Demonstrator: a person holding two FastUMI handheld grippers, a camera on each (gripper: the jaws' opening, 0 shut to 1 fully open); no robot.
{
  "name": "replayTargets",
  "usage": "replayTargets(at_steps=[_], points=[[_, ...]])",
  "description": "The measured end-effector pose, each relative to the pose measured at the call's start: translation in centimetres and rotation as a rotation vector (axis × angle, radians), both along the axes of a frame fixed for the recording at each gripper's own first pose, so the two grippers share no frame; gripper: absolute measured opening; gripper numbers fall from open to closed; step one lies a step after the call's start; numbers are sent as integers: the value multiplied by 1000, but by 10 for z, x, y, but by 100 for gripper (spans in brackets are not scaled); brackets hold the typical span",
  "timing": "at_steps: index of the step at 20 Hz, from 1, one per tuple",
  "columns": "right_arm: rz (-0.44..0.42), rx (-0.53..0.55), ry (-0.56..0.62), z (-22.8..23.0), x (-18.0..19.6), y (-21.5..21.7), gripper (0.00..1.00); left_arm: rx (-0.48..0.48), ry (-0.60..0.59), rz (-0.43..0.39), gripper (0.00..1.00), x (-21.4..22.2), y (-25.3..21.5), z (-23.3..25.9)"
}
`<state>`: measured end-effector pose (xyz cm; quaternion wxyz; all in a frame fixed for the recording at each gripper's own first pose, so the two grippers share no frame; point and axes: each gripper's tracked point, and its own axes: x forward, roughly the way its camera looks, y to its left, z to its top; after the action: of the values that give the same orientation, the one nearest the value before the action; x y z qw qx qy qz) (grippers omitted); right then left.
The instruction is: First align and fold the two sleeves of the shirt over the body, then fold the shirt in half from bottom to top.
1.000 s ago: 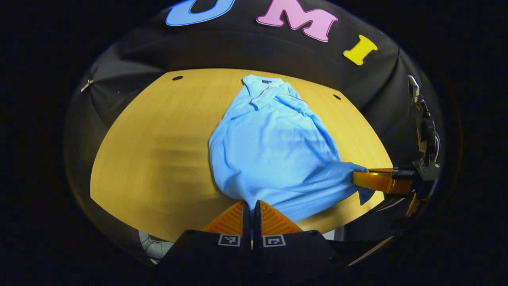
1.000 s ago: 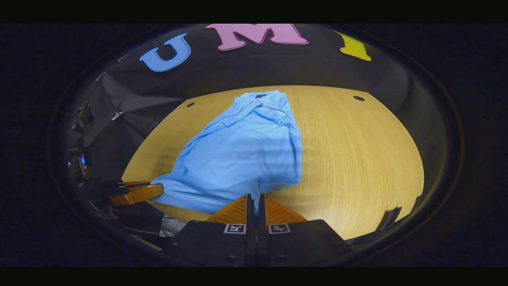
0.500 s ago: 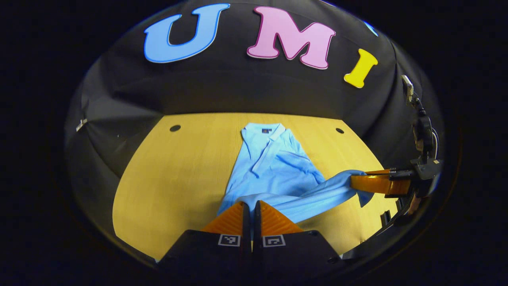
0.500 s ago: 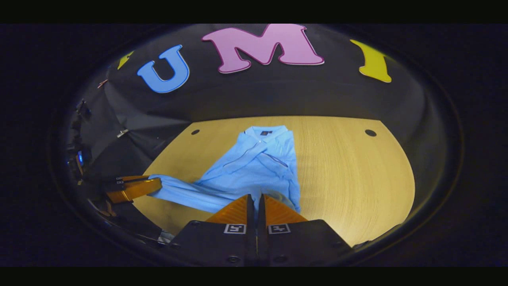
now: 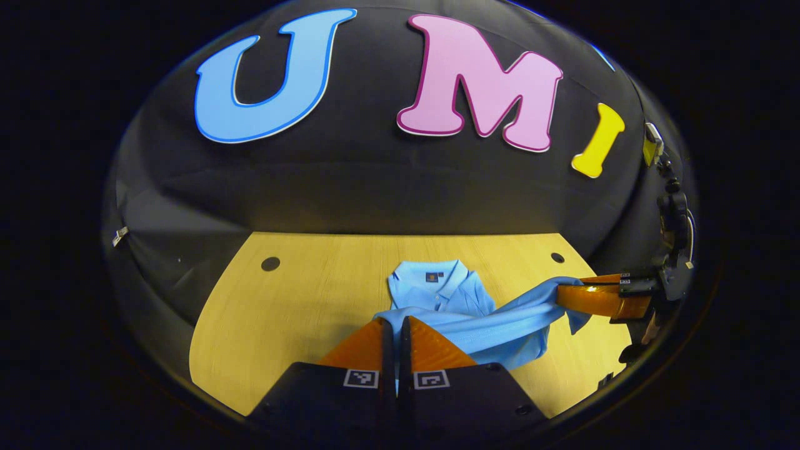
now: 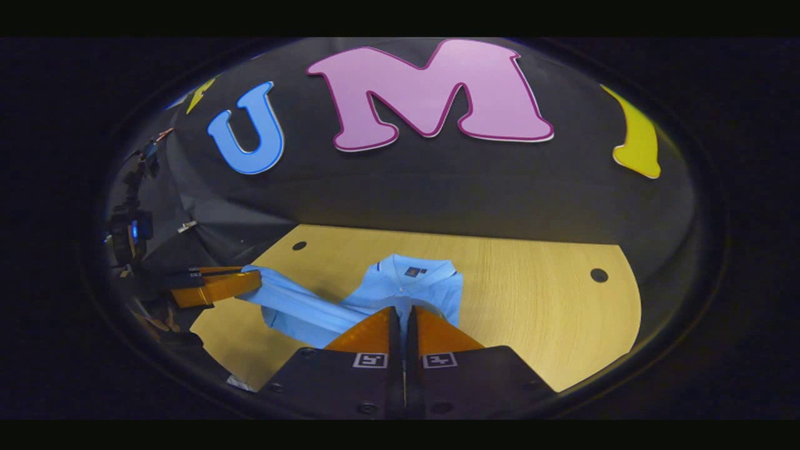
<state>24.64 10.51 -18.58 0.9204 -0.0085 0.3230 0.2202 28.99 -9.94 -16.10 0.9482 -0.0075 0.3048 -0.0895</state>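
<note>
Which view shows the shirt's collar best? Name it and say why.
The right gripper view: the collar faces the camera, flat and uncovered, just beyond the right tool. In the left gripper view the collar also shows, but the lifted hem, stretched across from the left tool, crowds the shirt below it.

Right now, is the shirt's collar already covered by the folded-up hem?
No: in the left gripper view the collar lies bare on the table, the hem held short of it.

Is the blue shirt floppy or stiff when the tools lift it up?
Probably floppy: the shirt sags in a soft band between the left tool and the right tool. It likely weighs little, since two small pinches carry its hem. It seems unlikely to slip, gripped tight.
</note>
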Motion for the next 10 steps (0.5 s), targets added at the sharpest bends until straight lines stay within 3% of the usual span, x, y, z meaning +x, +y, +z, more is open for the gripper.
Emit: replayTargets(at_steps=[1,3,4,10], points=[[-4,3,0,-4,15,2,5,-4,4,7,6,17,-1,-3],[-20,14,-5,-14,46,5,0,1,1,13,6,51,-1,-13],[-28,15,-5,-20,61,6,6,5,2,9,6,66,-2,-19],[-58,-8,-22,-66,144,8,5,-6,13,15,6,155,-10,-69]])
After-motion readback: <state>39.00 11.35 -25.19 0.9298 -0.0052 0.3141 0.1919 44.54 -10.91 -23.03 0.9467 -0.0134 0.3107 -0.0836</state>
